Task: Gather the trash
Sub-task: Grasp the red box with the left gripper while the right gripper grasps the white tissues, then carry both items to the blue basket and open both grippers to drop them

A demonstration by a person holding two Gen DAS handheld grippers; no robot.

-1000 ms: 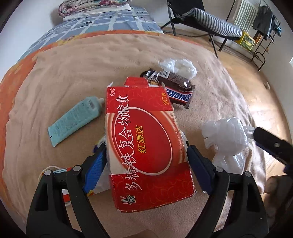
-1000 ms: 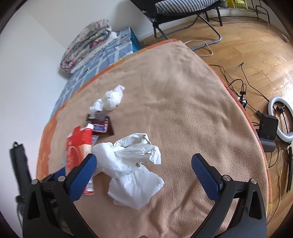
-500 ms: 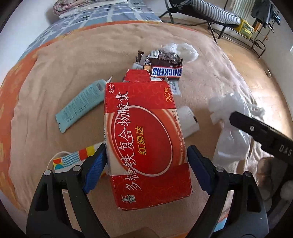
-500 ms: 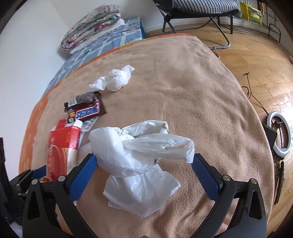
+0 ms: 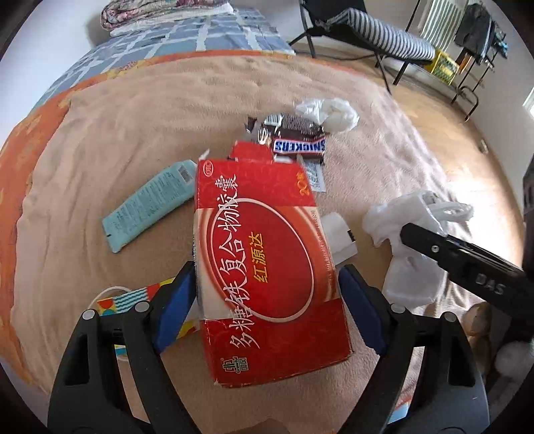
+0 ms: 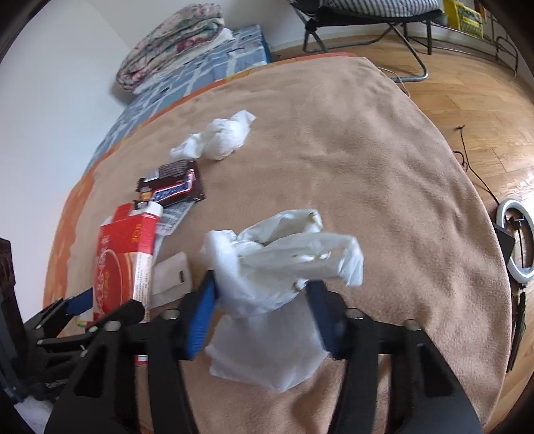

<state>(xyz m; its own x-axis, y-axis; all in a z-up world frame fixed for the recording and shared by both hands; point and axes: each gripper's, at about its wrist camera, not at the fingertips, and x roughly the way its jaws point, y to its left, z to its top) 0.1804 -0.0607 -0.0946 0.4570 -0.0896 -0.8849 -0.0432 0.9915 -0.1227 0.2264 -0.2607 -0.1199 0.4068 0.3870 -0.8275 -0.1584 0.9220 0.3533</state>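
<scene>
My left gripper is shut on a red cardboard box with Chinese lettering and holds it above the tan blanket. The box also shows in the right wrist view. My right gripper has its blue pads closed in on a crumpled white plastic bag, which also shows in the left wrist view. On the blanket lie a Snickers wrapper, a wad of white tissue, a teal tube, a small white packet and a colourful wrapper.
The blanket covers a bed with an orange edge and a blue patterned sheet. A folded quilt lies at the head. A striped folding chair stands on the wood floor. A ring light and cables lie at the right.
My right gripper has closed its pads in on the white plastic bag. My left gripper has stayed shut on the red box and has drifted slightly over the blanket.
</scene>
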